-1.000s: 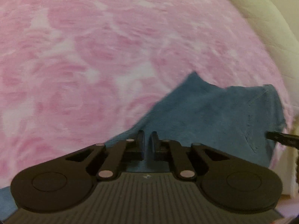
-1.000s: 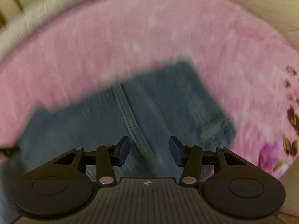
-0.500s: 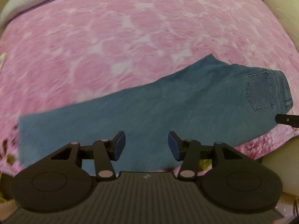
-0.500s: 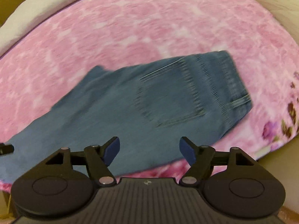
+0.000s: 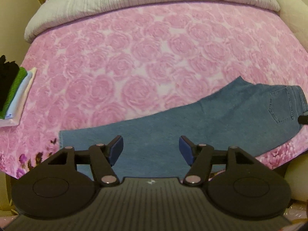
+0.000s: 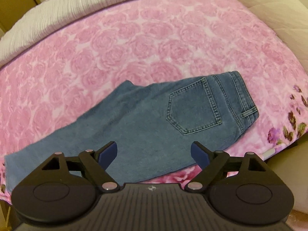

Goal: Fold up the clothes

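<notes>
A pair of blue jeans (image 5: 192, 127) lies flat along the near edge of the bed, folded lengthwise, back pocket (image 6: 192, 109) up, waistband to the right and leg hem (image 5: 63, 140) to the left. My left gripper (image 5: 151, 148) hangs well above the leg part, its jaws opening with nothing between them. My right gripper (image 6: 154, 154) hangs above the seat part below the pocket, jaws also opening wide and holding nothing. A dark tip of the right gripper (image 5: 303, 118) shows at the right edge of the left wrist view.
A pink rose-patterned blanket (image 5: 134, 67) covers the bed. A grey-white duvet (image 5: 144, 0) lies across the far end. A stack of folded clothes (image 5: 13, 94) sits at the bed's left edge. A cream padded surface (image 6: 279, 9) rises at the right.
Both grippers let go of the jeans, opened and rose away from the bed. The jeans now lie spread flat, and far more of the bed is in view.
</notes>
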`<state>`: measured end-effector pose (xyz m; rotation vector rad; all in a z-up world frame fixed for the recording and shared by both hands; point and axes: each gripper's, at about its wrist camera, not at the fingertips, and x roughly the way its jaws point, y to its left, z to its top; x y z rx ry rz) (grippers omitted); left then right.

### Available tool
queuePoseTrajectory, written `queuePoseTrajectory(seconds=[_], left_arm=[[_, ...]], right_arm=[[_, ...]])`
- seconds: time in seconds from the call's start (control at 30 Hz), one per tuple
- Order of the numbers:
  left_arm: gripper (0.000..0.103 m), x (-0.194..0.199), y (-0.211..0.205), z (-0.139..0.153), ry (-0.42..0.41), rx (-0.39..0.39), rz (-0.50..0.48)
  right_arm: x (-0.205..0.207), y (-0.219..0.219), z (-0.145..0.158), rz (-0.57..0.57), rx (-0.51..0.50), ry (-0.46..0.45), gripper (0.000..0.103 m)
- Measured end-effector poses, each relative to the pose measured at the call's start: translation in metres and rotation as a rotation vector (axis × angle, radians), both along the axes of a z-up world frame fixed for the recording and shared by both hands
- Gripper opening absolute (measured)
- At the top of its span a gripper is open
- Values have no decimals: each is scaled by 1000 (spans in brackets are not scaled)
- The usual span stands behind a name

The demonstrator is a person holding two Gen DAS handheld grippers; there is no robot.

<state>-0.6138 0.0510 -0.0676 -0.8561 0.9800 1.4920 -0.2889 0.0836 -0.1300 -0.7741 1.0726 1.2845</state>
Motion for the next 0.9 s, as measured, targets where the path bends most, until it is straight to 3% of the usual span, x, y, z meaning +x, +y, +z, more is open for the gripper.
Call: queuePoseTrajectory(seconds=[0.3, 0.43, 0.67, 0.9], left_arm=[[62, 3, -38, 25, 11, 51, 97], [62, 32, -64, 26, 3, 53, 142], [63, 92, -111, 28, -14, 62, 132], [66, 117, -143, 46, -5, 117, 153]], right_arm=[[-8, -12, 21, 57, 0, 11, 88], [3, -21, 30, 118, 11, 10, 88], [46, -62, 32, 180, 17, -16, 88], [76, -92, 41, 190, 31, -9, 88]])
